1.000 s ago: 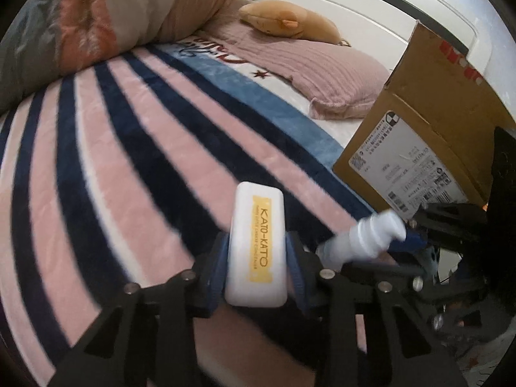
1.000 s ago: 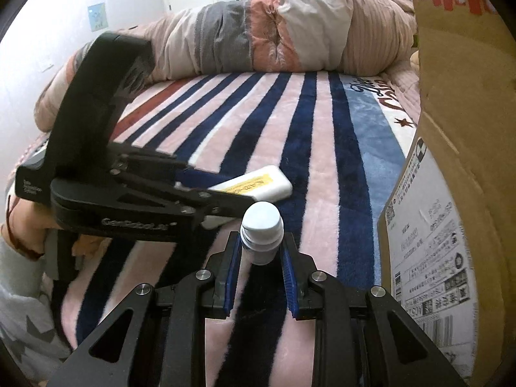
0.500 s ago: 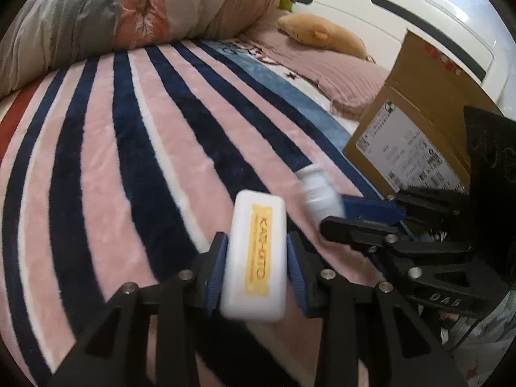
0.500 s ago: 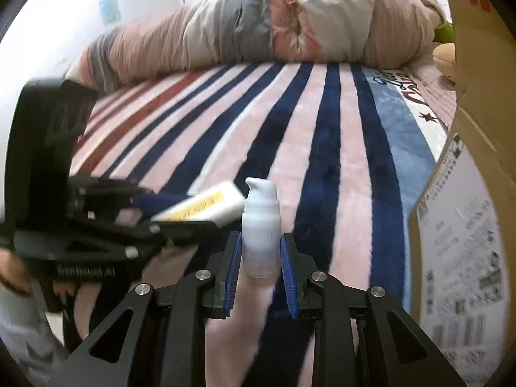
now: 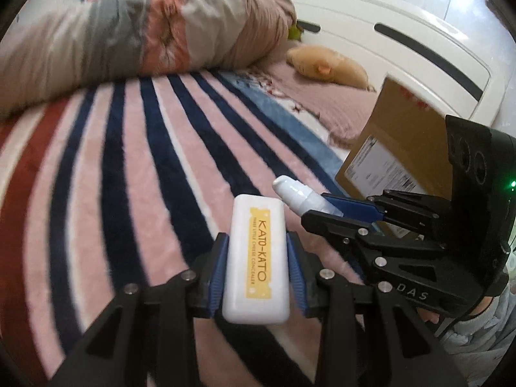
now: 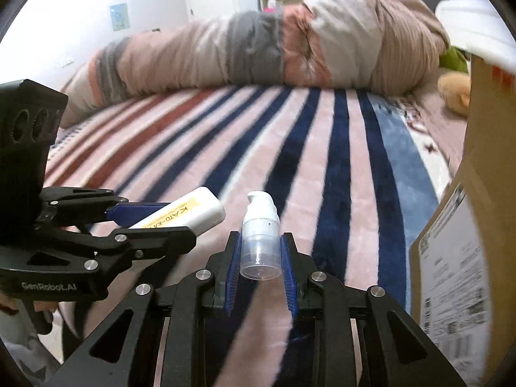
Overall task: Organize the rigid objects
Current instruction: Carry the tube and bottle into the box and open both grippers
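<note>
Left gripper (image 5: 256, 269): jaws clamped on the long sides of a white case (image 5: 256, 258) with a yellow label reading KATO-KATO, lengthwise between the blue pads (image 5: 217, 269). Case was held off the blanket, its far end pointing ahead.

Right gripper (image 6: 259, 264): jaws clamped on a small pump bottle (image 6: 260, 238), clear body, white pump head, nozzle pointing away from the camera. Bottle was held off the blanket.

Position: the two grippers were side by side, case and bottle near each other but apart; in the left wrist view the bottle (image 5: 298, 195) showed just right of the case.

Blanket (image 5: 129, 174): pink, navy, white and red stripes, spread under both grippers.

Box (image 5: 391, 151): brown cardboard, printed shipping label on its side, standing to the right of the grippers.

Duvet (image 6: 258, 48): rolled, pink and grey, across the far edge of the blanket.

Plush toy (image 5: 325, 69): tan, lying beyond the box near the white headboard (image 5: 403, 48).
</note>
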`<state>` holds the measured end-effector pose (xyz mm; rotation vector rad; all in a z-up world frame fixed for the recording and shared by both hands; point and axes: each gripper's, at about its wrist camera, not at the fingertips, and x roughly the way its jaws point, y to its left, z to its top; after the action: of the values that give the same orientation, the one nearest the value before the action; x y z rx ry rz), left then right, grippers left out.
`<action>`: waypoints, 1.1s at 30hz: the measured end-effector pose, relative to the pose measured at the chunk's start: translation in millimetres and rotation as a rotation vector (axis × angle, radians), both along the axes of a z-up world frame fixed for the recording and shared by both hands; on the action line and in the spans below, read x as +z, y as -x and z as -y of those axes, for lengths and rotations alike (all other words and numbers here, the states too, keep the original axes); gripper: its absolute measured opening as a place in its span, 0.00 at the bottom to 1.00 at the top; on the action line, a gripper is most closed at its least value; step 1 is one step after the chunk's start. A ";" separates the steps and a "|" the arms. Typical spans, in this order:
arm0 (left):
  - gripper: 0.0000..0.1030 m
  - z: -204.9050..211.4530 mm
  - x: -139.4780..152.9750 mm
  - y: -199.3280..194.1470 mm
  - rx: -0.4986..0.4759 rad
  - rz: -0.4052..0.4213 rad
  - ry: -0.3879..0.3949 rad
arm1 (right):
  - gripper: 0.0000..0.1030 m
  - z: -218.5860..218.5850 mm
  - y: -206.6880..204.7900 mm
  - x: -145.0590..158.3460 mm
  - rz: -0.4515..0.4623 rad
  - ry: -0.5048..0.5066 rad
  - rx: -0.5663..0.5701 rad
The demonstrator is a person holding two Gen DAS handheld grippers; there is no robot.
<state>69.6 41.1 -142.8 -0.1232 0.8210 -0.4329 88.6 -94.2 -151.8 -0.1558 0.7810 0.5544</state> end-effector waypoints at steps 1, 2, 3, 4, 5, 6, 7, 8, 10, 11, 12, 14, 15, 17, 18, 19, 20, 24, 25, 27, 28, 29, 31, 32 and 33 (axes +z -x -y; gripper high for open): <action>0.32 -0.4 8.0 5.0 0.004 0.016 0.000 | 0.19 -1.1 3.9 7.2 0.013 -0.005 0.008; 0.32 -1.1 17.9 10.5 0.004 0.032 0.004 | 0.19 -1.4 10.2 16.6 0.032 -0.014 0.018; 0.32 -1.7 29.3 16.5 0.007 0.052 0.011 | 0.19 -1.2 17.2 29.2 0.054 -0.026 0.032; 0.32 -1.1 40.5 22.0 0.008 0.071 0.013 | 0.19 -0.8 20.3 36.1 0.065 -0.033 0.040; 0.32 -0.5 46.6 25.5 0.006 0.083 0.010 | 0.19 1.1 25.8 46.9 0.083 -0.043 0.049; 0.32 2.7 57.5 30.5 0.005 0.107 0.002 | 0.19 3.6 31.0 57.4 0.102 -0.053 0.055; 0.32 5.4 64.9 33.6 -0.001 0.122 0.000 | 0.19 5.7 34.5 65.6 0.116 -0.058 0.056; 0.32 11.0 76.6 38.0 -0.011 0.147 0.002 | 0.19 11.5 39.5 77.1 0.135 -0.064 0.054; 0.32 17.3 90.0 41.2 -0.028 0.171 0.010 | 0.19 22.3 44.6 90.8 0.151 -0.080 0.046; 0.32 24.0 98.3 41.0 -0.037 0.186 0.011 | 0.19 30.4 45.9 97.6 0.156 -0.092 0.041; 0.32 34.2 107.5 41.1 -0.054 0.203 0.009 | 0.19 41.0 47.9 105.1 0.162 -0.104 0.033; 0.32 47.7 118.1 39.7 -0.076 0.223 0.006 | 0.19 59.1 51.2 116.4 0.179 -0.108 0.011; 0.32 58.7 124.3 37.3 -0.093 0.232 0.004 | 0.19 72.3 53.0 123.0 0.195 -0.106 -0.009; 0.32 77.1 133.0 32.9 -0.123 0.245 0.005 | 0.19 101.1 54.9 134.9 0.220 -0.107 -0.055; 0.32 90.0 137.8 28.7 -0.146 0.250 0.007 | 0.19 113.3 55.2 138.4 0.223 -0.103 -0.074; 0.32 99.8 140.5 25.7 -0.163 0.253 0.007 | 0.19 126.2 54.0 141.2 0.223 -0.098 -0.094; 0.32 112.0 143.3 23.7 -0.182 0.256 0.007 | 0.19 139.6 51.1 143.6 0.223 -0.087 -0.119; 0.32 155.8 148.4 4.8 -0.259 0.244 -0.002 | 0.19 188.8 30.3 136.5 0.181 -0.014 -0.215; 0.32 163.6 148.8 0.6 -0.270 0.241 -0.009 | 0.19 195.4 25.1 132.6 0.165 -0.001 -0.222; 0.32 180.7 147.4 -10.4 -0.291 0.225 -0.026 | 0.19 207.6 10.9 120.0 0.128 0.043 -0.238; 0.32 187.1 146.7 -13.2 -0.297 0.219 -0.036 | 0.19 210.5 6.0 115.9 0.117 0.062 -0.245; 0.32 194.3 145.2 -18.0 -0.305 0.211 -0.049 | 0.20 212.9 -0.5 112.0 0.105 0.080 -0.246; 0.32 203.2 141.7 -25.5 -0.313 0.194 -0.064 | 0.20 216.8 -12.3 104.9 0.078 0.097 -0.234; 0.32 207.4 140.1 -27.1 -0.317 0.186 -0.071 | 0.20 219.1 -16.5 102.4 0.064 0.101 -0.234; 0.32 210.8 137.9 -30.4 -0.321 0.177 -0.080 | 0.20 217.8 -20.8 99.4 0.056 0.108 -0.233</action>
<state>100.0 -169.8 -4.9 0.1222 0.6836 -0.7014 109.5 -312.0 -52.4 -0.1763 0.7627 0.2862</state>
